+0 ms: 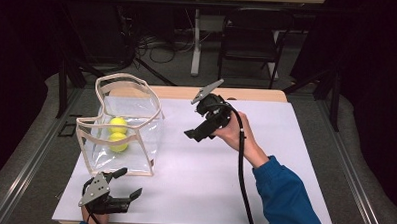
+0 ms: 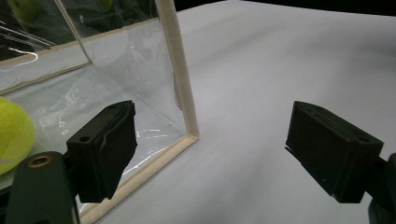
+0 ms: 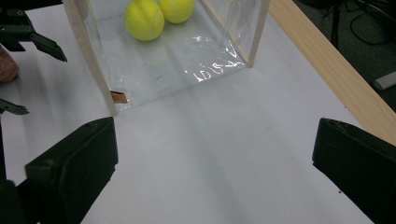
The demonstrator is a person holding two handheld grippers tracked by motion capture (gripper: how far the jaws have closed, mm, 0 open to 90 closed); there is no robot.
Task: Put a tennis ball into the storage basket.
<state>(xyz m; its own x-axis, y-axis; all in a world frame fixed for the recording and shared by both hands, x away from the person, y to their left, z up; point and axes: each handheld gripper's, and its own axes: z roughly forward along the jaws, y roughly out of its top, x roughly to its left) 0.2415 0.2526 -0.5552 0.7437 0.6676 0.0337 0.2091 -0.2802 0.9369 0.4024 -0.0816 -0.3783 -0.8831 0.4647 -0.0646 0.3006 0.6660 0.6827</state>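
Left gripper (image 1: 126,185), jaws open and empty, sits at the near left edge of the table (image 1: 295,160), just near of the clear bag (image 1: 134,162). The bag stands upright at the left, mouth up, holding two yellow balls (image 1: 118,134) that touch one another on its floor. Right gripper (image 1: 198,133), jaws spread wide and empty, hangs above mid-table, right of the bag. Likely risks: the thin soft walls may buckle or tip under a jaw's push, spilling the balls; a pinch on the slick film may slip; round balls may roll off.
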